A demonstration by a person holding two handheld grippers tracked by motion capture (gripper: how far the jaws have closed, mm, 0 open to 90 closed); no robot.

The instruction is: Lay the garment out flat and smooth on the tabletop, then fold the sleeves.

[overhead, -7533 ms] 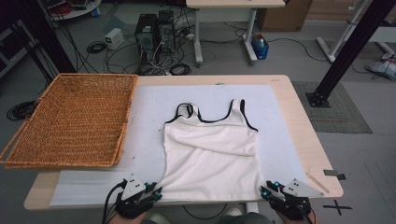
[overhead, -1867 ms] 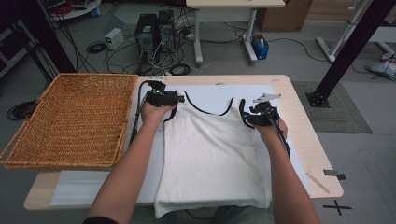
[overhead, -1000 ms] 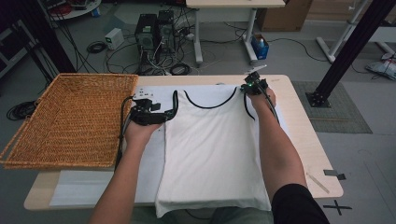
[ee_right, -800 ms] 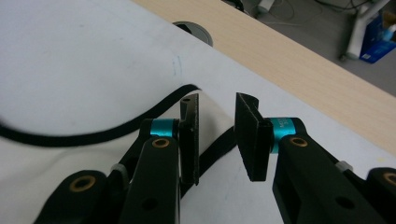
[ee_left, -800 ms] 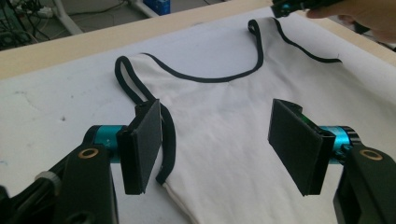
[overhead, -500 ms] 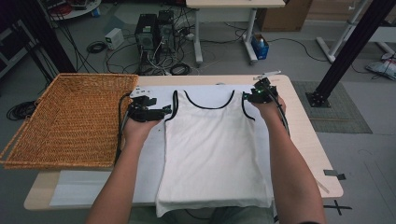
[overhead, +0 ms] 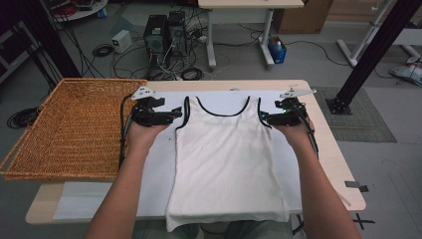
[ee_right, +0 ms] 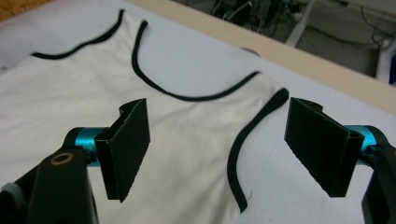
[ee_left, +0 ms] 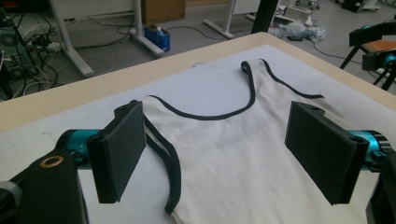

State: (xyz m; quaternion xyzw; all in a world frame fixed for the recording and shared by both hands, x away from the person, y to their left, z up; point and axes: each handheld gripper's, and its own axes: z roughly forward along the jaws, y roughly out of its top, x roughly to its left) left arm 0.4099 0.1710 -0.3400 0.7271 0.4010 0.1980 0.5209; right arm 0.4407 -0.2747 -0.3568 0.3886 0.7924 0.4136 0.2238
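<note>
A white tank top [overhead: 226, 159] with black trim lies flat on the white mat, neck toward the far edge. My left gripper [overhead: 175, 113] hovers at its left strap [ee_left: 163, 154], pointing right. In the left gripper view the jaws [ee_left: 217, 135] have just been opening and stand wide, with nothing pinched; the top [ee_left: 233, 177] lies below them. My right gripper [overhead: 265, 118] is at the right strap [ee_right: 254, 135], pointing left. Its jaws [ee_right: 219, 135] have just been opening too, clear of the cloth [ee_right: 60, 98].
A wicker basket [overhead: 69, 129] covers the table's left end. The white mat [overhead: 154, 169] covers most of the wooden table [overhead: 331, 149]. Computer towers [overhead: 161, 32] and cables sit on the floor beyond the far edge. A black post [overhead: 370, 55] stands at the right.
The right gripper let go of the right strap and drew back toward the near right, with its jaws spread. The left gripper's jaws widened. Both straps now lie flat.
</note>
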